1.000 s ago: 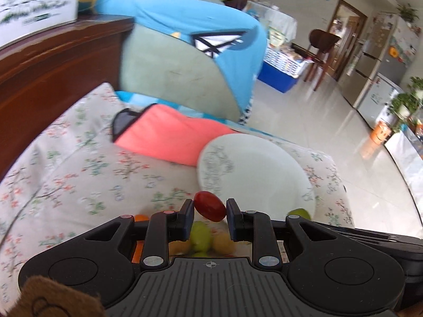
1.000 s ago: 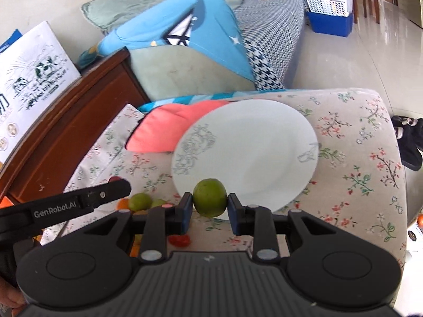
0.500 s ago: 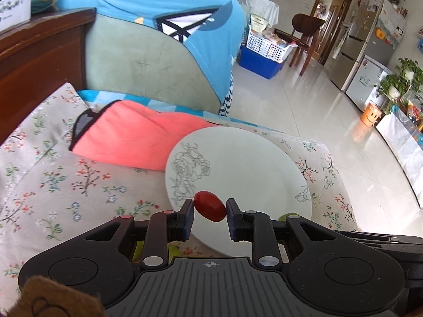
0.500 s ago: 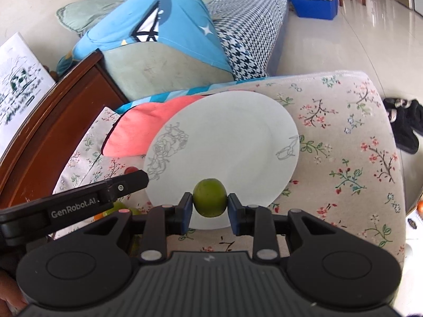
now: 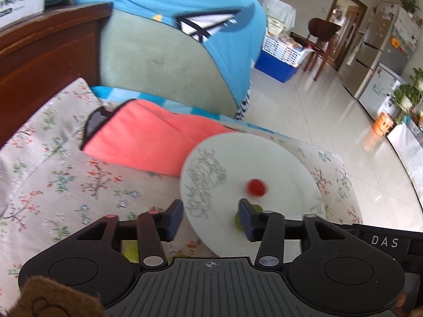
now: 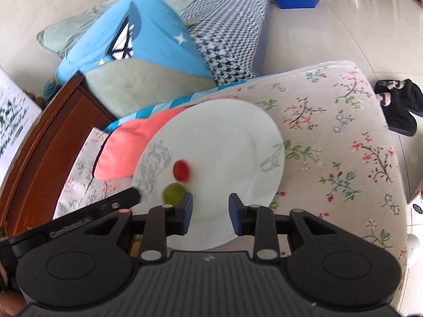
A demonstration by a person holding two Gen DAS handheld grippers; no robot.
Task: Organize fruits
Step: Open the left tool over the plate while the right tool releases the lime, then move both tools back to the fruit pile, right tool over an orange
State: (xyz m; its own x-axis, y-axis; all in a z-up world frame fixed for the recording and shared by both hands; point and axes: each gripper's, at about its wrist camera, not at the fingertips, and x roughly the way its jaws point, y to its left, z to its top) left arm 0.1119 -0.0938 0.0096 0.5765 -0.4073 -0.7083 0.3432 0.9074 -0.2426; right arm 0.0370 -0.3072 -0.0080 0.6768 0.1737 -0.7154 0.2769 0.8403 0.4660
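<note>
Both fruits have left my claws since a second ago: back then my left claw pinched the small red tomato and my right one pinched the round green lime, and now both lie loose on the round white plate with grey line drawings (image 6: 232, 142).

My left gripper (image 5: 210, 219) is spreading, jaws well apart, nothing between them but plate. The small red tomato (image 5: 256, 187) sits blurred near the plate's middle, just above and right of the gap. My right gripper (image 6: 210, 212) is opening too, and in its view the jaws stand clearly apart with nothing pinched. The round green lime (image 6: 173, 192) rests on the plate at the lower left, just beside the left blue pad, and the tomato (image 6: 181, 169) is right above it, nearly touching.

Count on the plate: one tomato, one lime, so two fruits. In the left view, something yellow-green (image 5: 131, 252) peeks out low behind the left finger, off the plate; I can't tell how many are there.

That plate lies on the floral-print cushion (image 6: 330, 137), its upper left edge overlapping one folded coral-pink cloth (image 5: 148, 137). One blue and grey-green pillow (image 5: 171, 52) leans at the upper centre of the left view. One pair of black slippers (image 6: 399, 105) sits on the floor at the right edge of the right view.
</note>
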